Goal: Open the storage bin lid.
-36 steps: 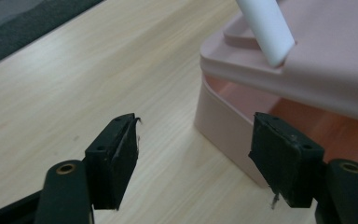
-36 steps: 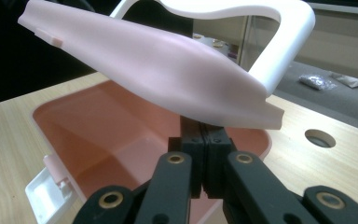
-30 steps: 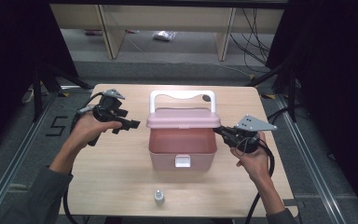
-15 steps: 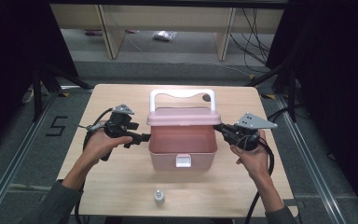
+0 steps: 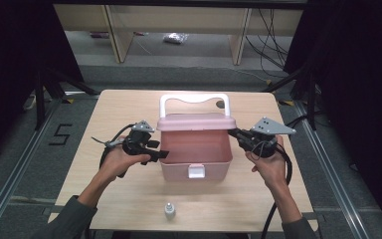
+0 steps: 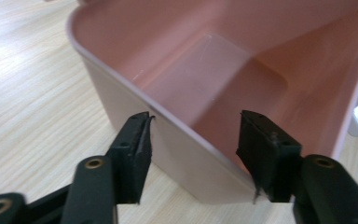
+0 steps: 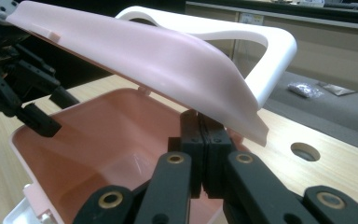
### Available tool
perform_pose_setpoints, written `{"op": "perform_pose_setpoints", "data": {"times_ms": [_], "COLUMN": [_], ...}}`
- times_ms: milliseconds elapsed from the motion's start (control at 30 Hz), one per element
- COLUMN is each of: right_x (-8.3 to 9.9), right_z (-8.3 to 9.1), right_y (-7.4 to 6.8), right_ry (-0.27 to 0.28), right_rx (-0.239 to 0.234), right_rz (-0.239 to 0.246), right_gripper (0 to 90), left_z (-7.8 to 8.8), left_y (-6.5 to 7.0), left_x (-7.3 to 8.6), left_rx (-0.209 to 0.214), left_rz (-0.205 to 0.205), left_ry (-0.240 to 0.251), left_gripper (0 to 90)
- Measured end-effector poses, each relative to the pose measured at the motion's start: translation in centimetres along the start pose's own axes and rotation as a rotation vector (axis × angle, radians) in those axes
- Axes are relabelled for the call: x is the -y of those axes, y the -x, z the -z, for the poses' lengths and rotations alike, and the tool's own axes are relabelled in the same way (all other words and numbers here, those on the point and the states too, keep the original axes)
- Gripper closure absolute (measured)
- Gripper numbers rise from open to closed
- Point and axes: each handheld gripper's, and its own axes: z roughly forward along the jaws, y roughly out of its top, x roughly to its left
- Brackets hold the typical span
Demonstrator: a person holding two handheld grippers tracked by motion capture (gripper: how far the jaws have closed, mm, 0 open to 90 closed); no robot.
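Wooden table (image 5: 129,209) carries a pink box (image 5: 195,149) at centre, lid (image 5: 195,121) raised at the box's 12 o'clock edge, white handle (image 5: 194,99) behind it.

Left gripper (image 5: 163,155) sits at the box's 9 o'clock wall. Its jaws have just been closing; half open, they straddle the box rim (image 6: 186,126) without pressing it.

Right gripper (image 5: 233,133) at 3 o'clock: jaws closed together under the lifted lid edge, propping it.

Small bottle (image 5: 169,210) stands at 6 o'clock, well apart from the box.

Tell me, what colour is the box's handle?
White; the handle shows best in the right gripper view, above the pink lid.
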Motion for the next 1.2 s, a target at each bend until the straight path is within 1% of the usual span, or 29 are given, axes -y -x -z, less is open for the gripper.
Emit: {"op": "perform_pose_setpoints", "data": {"times_ms": [33, 67, 100, 167, 200, 233, 267, 300, 433, 467, 533, 567, 600, 633, 667, 700, 733, 767, 800, 833, 867, 900, 933, 967, 1000, 1033, 1067, 1100, 1200], "right_x": [-0.1, -0.1, -0.2, -0.3, -0.3, -0.4, -0.4, -0.5, -0.7, -0.8, -0.9, -0.9, -0.9, -0.9, -0.9, -0.8, -0.8, -0.8, -0.7, -0.7, -0.6, -0.6, -0.6, -0.5, -0.5, -0.5, -0.5, -0.5, -0.7], "right_z": [0.0, 0.0, -0.1, -0.2, -0.2, -0.3, -0.4, -0.7, -1.2, -1.3, -1.6, -1.8, -2.0, -2.1, -2.3, -2.4, -2.6, -2.7, -2.8, -3.0, -3.2, -3.4, -3.6, -3.7, -3.9, -4.1, -4.3, -4.5, -5.0], "right_y": [0.1, 0.2, 0.2, 0.4, 0.4, 0.5, 0.5, 0.8, 1.1, 1.1, 1.5, 1.7, 1.9, 2.1, 2.3, 2.3, 2.6, 2.7, 2.7, 3.0, 3.2, 3.2, 3.5, 3.6, 3.8, 3.8, 4.2, 4.3, 4.8], "right_ry": [0.001, 0.006, 0.001, 0.017, 0.004, -0.001, 0.014, 0.013, 0.021, 0.011, 0.029, 0.023, 0.031, 0.021, 0.03, 0.016, 0.023, 0.031, 0.023, 0.023, 0.032, 0.027, 0.027, 0.016, 0.014, 0.009, 0.006, 0.005, -0.013], "right_rx": [0.007, 0.017, 0.006, 0.012, 0.005, 0.007, 0.017, 0.015, 0.0, 0.008, 0.004, -0.011, -0.01, -0.011, -0.013, -0.014, -0.023, -0.012, -0.012, -0.017, -0.024, -0.012, -0.014, -0.012, -0.003, 0.009, 0.006, 0.011, 0.017], "right_rz": [0.004, 0.008, 0.002, 0.018, 0.004, 0.009, 0.001, 0.012, 0.0, -0.003, 0.01, -0.009, 0.0, -0.012, -0.003, -0.024, -0.014, -0.01, -0.028, -0.016, -0.025, -0.036, -0.019, -0.026, -0.012, -0.031, -0.02, -0.032, -0.026], "right_gripper": [89.9, 89.9, 89.9, 89.9, 89.9, 90.0, 90.0, 90.0, 90.0, 90.0, 90.0, 90.0, 90.0, 90.0, 90.0, 90.0, 90.0, 90.0, 90.0, 90.0, 90.0, 90.0, 90.0, 90.0, 90.0, 90.0, 90.0, 90.0, 90.0], "left_z": [0.0, 0.0, 0.1, 0.1, 0.1, 0.1, 0.1, 0.1, 0.1, 0.2, 0.3, 0.3, 0.3, 0.3, 0.4, 0.4, 0.4, 0.3, 0.4, 0.4, 0.4, 0.4, 0.3, 0.4, 0.4, 0.4, 0.5, 0.5, 0.5], "left_y": [0.1, 0.1, 0.2, 0.2, 0.2, 0.2, 0.2, 0.2, 0.2, 0.2, 0.1, 0.1, 0.2, 0.2, 0.2, 0.2, 0.2, 0.3, 0.2, 0.2, 0.2, 0.2, 0.3, 0.2, 0.1, 0.1, 0.1, 0.1, 0.1], "left_x": [0.1, 0.1, 0.1, 0.2, 0.2, 0.2, 0.2, 0.2, 0.3, 0.3, 0.4, 0.4, 0.4, 0.4, 0.4, 0.4, 0.4, 0.4, 0.4, 0.4, 0.4, 0.4, 0.4, 0.4, 0.4, 0.4, 0.4, 0.4, 0.4], "left_rx": [-0.01, -0.004, -0.003, -0.005, -0.005, -0.004, -0.004, -0.001, -0.007, 0.002, 0.007, 0.01, 0.006, 0.0, 0.008, 0.009, 0.009, 0.008, 0.007, 0.004, 0.007, 0.008, 0.009, 0.01, 0.013, 0.009, 0.008, 0.007, 0.007], "left_rz": [0.003, 0.006, 0.004, 0.002, 0.0, 0.0, 0.003, 0.002, 0.011, 0.008, 0.01, 0.01, 0.015, 0.018, 0.017, 0.021, 0.018, 0.025, 0.015, 0.013, 0.015, 0.014, 0.031, 0.02, 0.015, 0.017, 0.013, 0.012, 0.013], "left_ry": [0.008, 0.002, 0.0, 0.005, 0.005, 0.006, 0.004, 0.006, 0.018, 0.013, 0.015, 0.019, 0.019, 0.021, 0.018, 0.016, 0.017, 0.024, 0.015, 0.015, 0.015, 0.015, 0.029, 0.018, 0.015, 0.015, 0.016, 0.018, 0.017], "left_gripper": [45.5, 45.9, 46.2, 46.7, 46.8, 47.0, 47.1, 47.4, 48.2, 48.7, 49.5, 49.9, 50.2, 50.4, 50.5, 50.5, 50.5, 50.6, 50.8, 50.8, 50.8, 50.9, 50.8, 50.8, 50.8, 50.8, 51.2, 51.5, 51.9]}}
